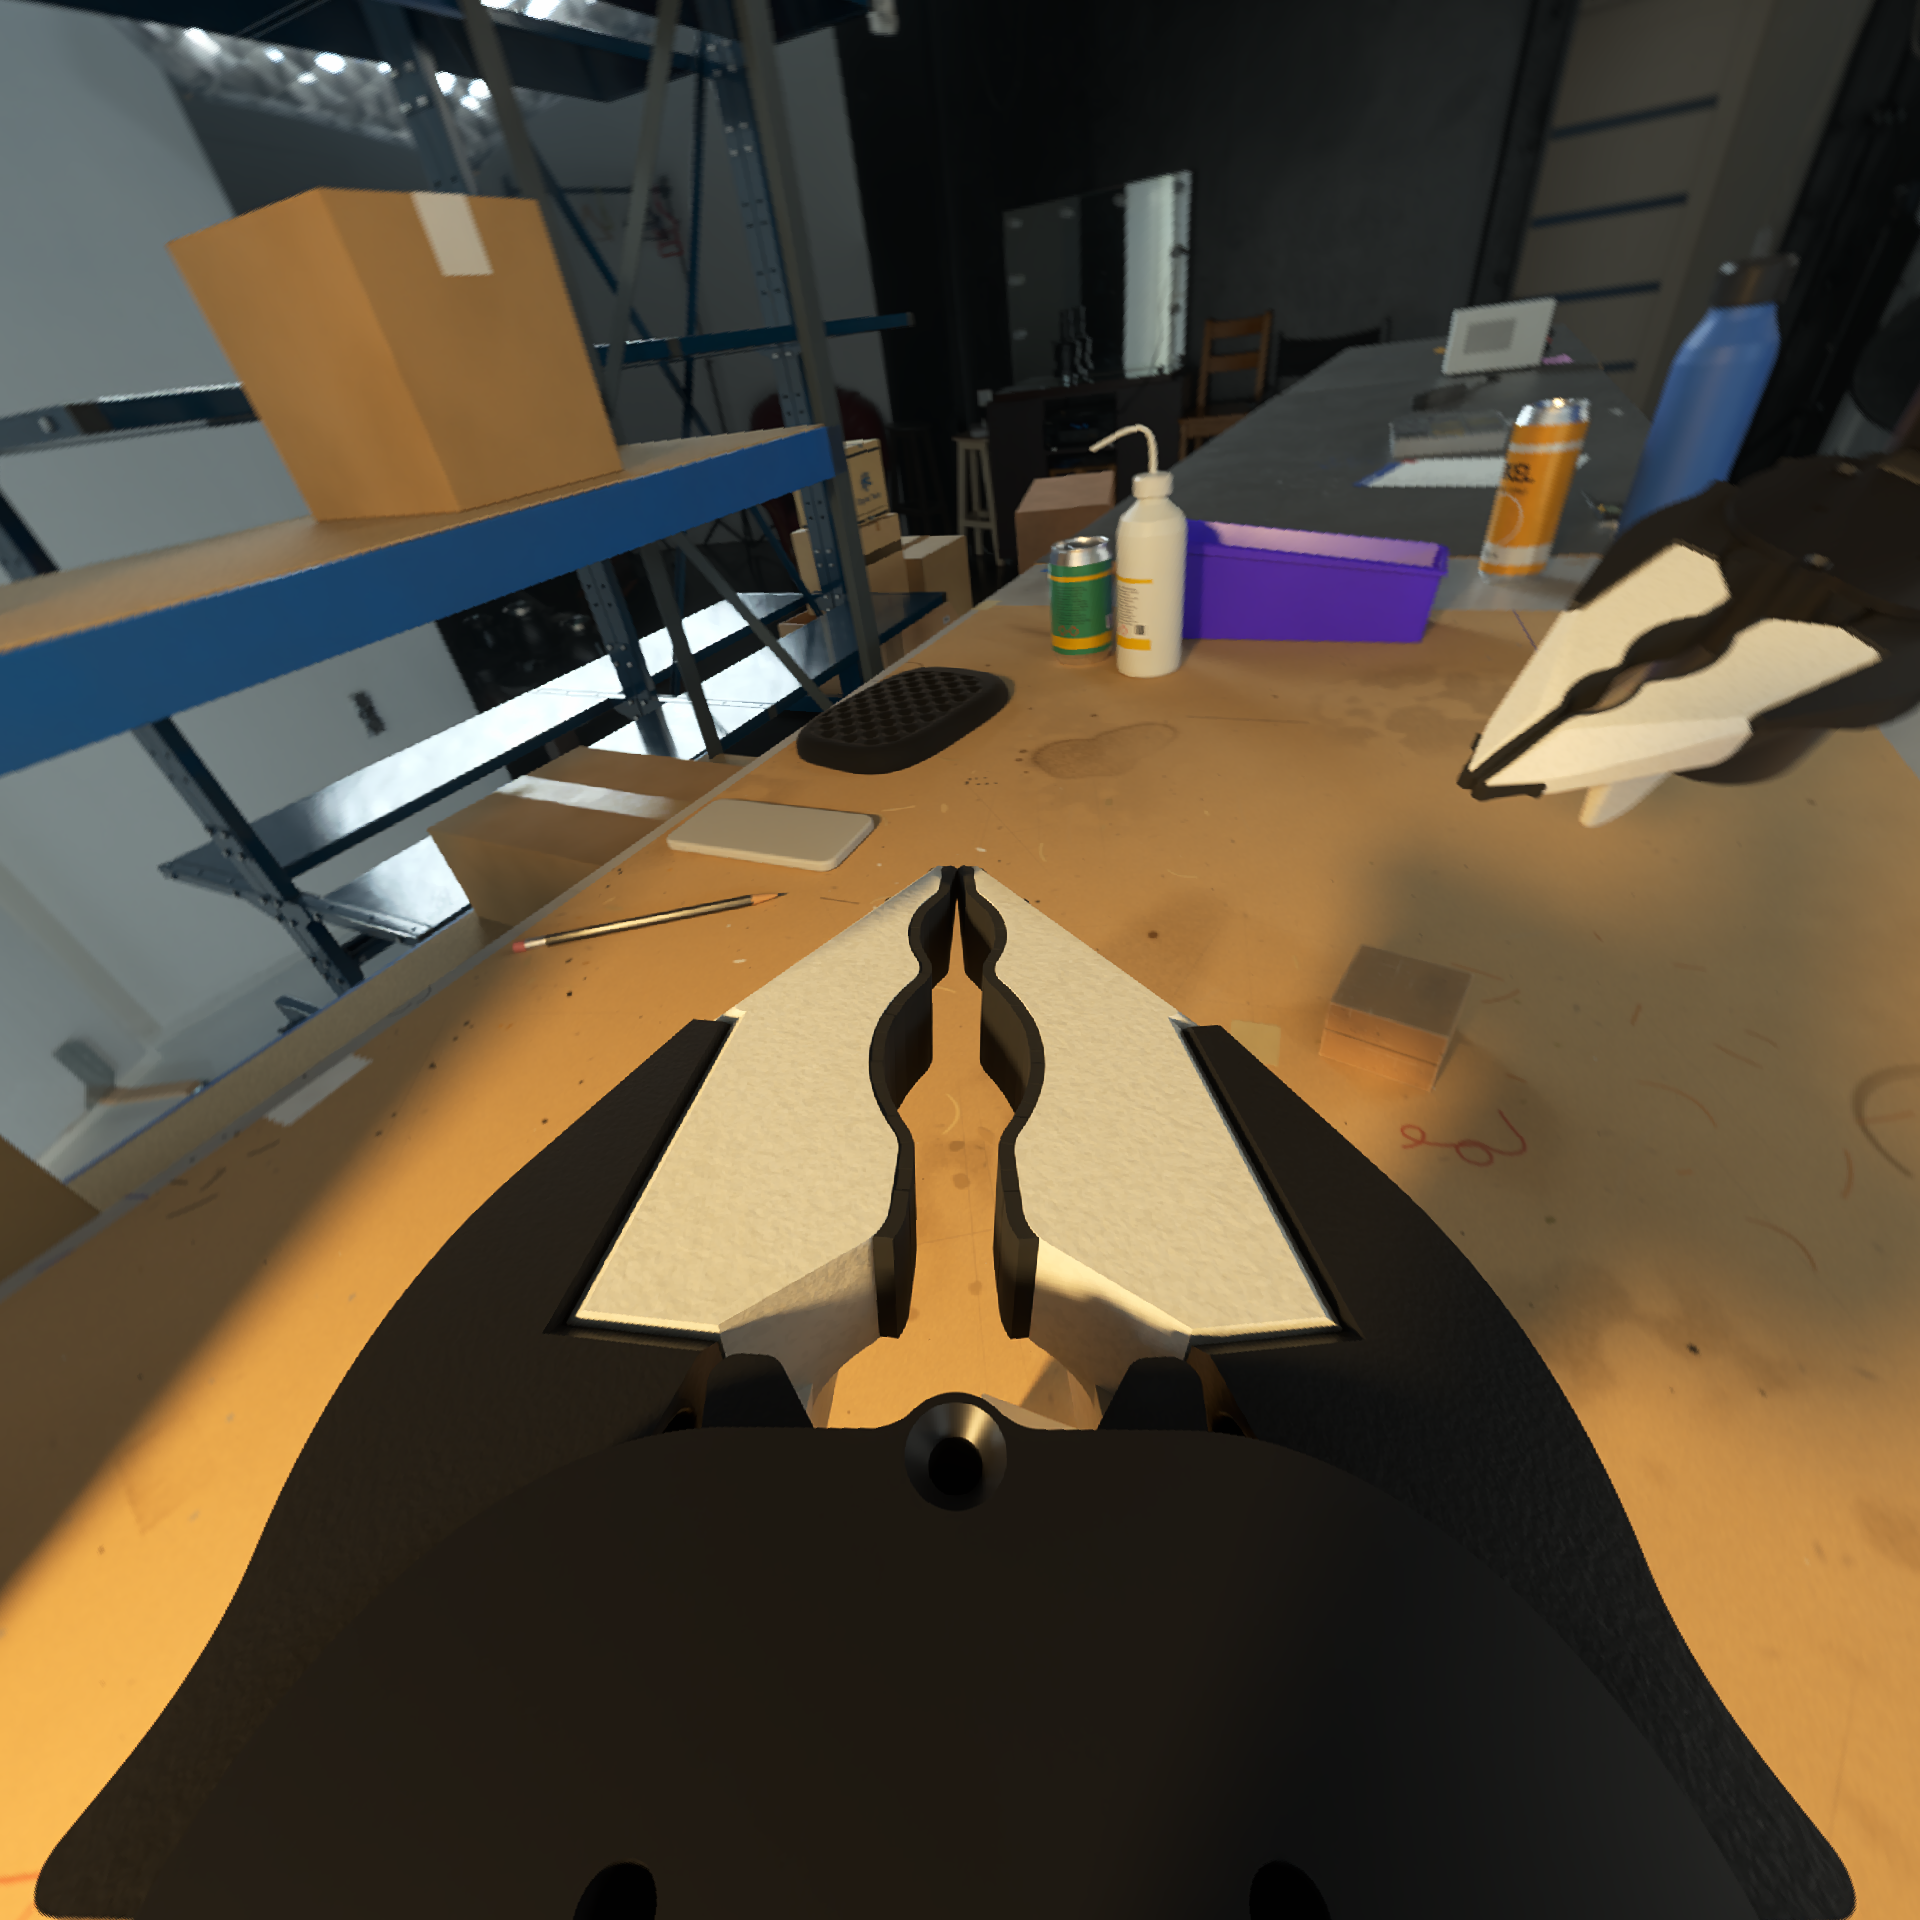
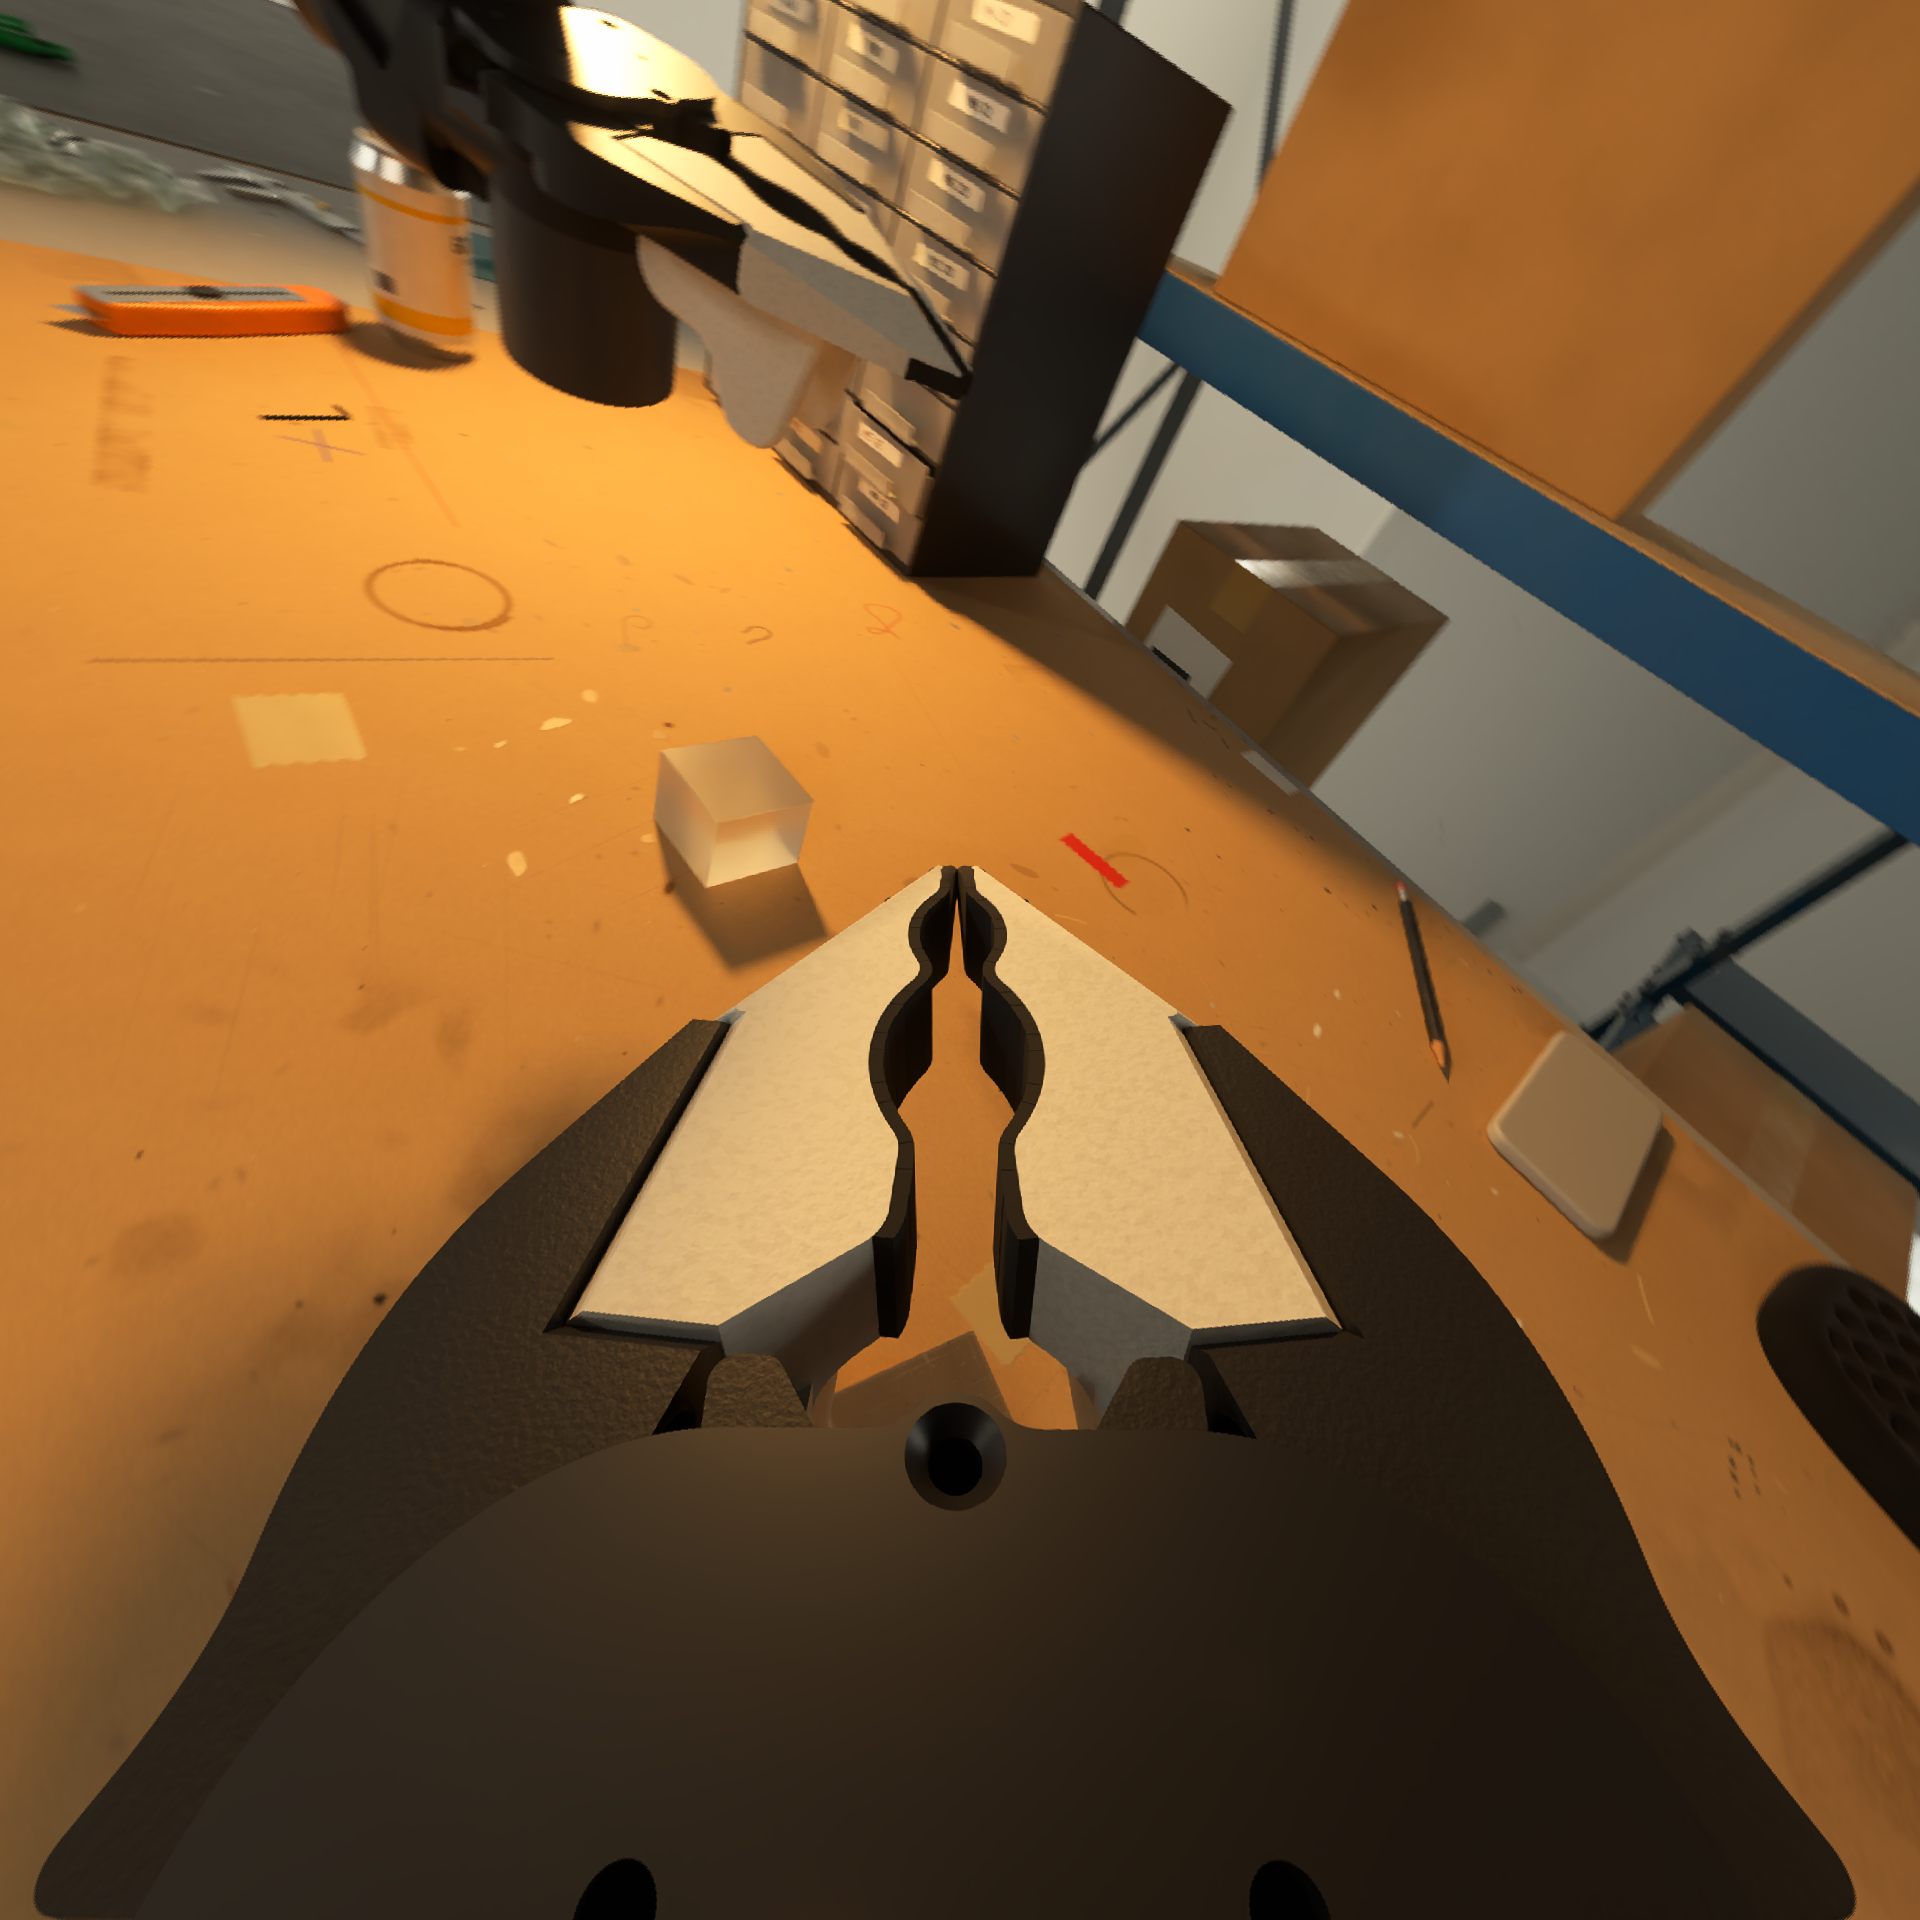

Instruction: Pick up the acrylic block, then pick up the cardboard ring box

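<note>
Acrylic block (image 2: 732, 808) sits on the worn brown bench (image 2: 312, 1039), clear and cube-shaped, just ahead and to the left of the right gripper (image 2: 956, 873). That gripper has its jaws pressed together at the tips with nothing between them. From the other side, the same block (image 1: 1397, 1013) lies to the right of the left gripper (image 1: 956, 873), whose jaws are likewise closed and empty above the bench.

A flat pale box with rounded corners (image 1: 771, 831) rests near the bench's edge beyond the left gripper's tips; it may be the cardboard ring box, though I can't be sure from here. A pencil (image 1: 646, 920) lies close beside it, and a black honeycomb-patterned pad (image 1: 902, 717) sits farther along the edge.

Toward the far end stand a green can (image 1: 1081, 597), a white squeeze bottle (image 1: 1148, 571), a purple bin (image 1: 1311, 582), an orange can (image 1: 1532, 488) and a blue bottle (image 1: 1709, 400). A black drawer cabinet (image 2: 966, 260) stands on the bench beyond the block, and an orange utility knife (image 2: 213, 309) lies off to its left.
</note>
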Motion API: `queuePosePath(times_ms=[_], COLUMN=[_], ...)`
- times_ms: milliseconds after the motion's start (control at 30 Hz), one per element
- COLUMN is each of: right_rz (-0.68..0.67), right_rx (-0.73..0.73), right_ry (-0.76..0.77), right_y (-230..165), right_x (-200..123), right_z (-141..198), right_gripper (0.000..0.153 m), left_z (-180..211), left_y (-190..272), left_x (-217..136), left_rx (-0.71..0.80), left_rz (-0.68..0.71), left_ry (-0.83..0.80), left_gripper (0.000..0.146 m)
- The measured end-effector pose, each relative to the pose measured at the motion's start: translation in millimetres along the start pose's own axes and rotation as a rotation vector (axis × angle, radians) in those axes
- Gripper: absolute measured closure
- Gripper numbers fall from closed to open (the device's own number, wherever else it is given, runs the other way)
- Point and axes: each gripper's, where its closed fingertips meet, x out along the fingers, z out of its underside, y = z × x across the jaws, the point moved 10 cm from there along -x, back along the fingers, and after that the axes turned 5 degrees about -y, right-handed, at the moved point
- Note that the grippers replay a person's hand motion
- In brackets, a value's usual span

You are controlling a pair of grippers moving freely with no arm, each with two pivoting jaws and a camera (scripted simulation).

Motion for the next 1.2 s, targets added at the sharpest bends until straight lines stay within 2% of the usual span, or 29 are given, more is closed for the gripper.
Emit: queuePosePath(times_ms=[233, 267, 367, 400, 467, 533, 600, 733, 800, 833, 900, 1033, 1167, 1200], right_rz=[-0.186, -0.252, -0.574, -0.614, -0.617, -0.629, -0.631, -0.557, -0.521, -0.512, -0.507, -0.602, -0.623, -0.633], right_rx=[-0.08, -0.055, 0.115, 0.163, 0.215, 0.246, 0.267, 0.169, 0.145, 0.138, 0.133, 0.152, 0.131, 0.133], right_ry=[0.036, 0.04, 0.019, -0.003, -0.052, -0.03, 0.04, -0.134, -0.159, -0.184, -0.221, -0.251, -0.306, -0.317], right_y=[24.3, 30.2, 57.9, 67.9, 81.9, 85.9, 79.7, 63.8, 58.5, 57.7, 57.1, 51.3, 45.4, 44.7], right_x=[-11.9, -11.5, -1.5, 3.8, 11.9, 15.5, 13.4, 5.3, 5.1, 6.0, 7.5, 10.8, 15.6, 16.9], right_z=[22.1, 26.5, 47.9, 59.3, 84.5, 105.4, 121.4, 123.1, 128.1, 130.8, 135.9, 141.7, 146.5, 147.9], right_gripper=[0.153, 0.153, 0.153, 0.153, 0.153, 0.153, 0.149, 0.102, 0.089, 0.081, 0.075, 0.075, 0.077, 0.081], left_z=[-6.6, -5.2, 3.9, 8.7, 20.7, 35.1, 48.4, 70.4, 80.2, 85.2, 94.1, 114.4, 129.6, 132.1], left_y=[21.7, 23.9, 24.7, 23.1, 18.0, 12.2, 5.6, 1.1, 3.1, 3.9, 4.4, 4.4, 1.8, 1.2], left_x=[3.3, 4.0, 3.9, 2.4, -2.4, -6.5, -7.0, 3.8, 10.6, 13.5, 18.5, 24.2, 23.5, 22.5], left_rx=[0.122, 0.144, 0.247, 0.296, 0.379, 0.39, 0.33, 0.23, 0.211, 0.202, 0.192, 0.203, 0.195, 0.194], left_rz=[0.173, 0.202, 0.225, 0.205, 0.151, 0.167, 0.229, 0.284, 0.318, 0.335, 0.346, 0.35, 0.335, 0.341], left_ry=[-0.142, -0.182, -0.316, -0.362, -0.451, -0.533, -0.598, -0.662, -0.664, -0.671, -0.706, -0.783, -0.844, -0.847], left_gripper=[0.146, 0.146, 0.146, 0.146, 0.146, 0.143, 0.123, 0.07, 0.061, 0.059, 0.054, 0.052, 0.058, 0.064])
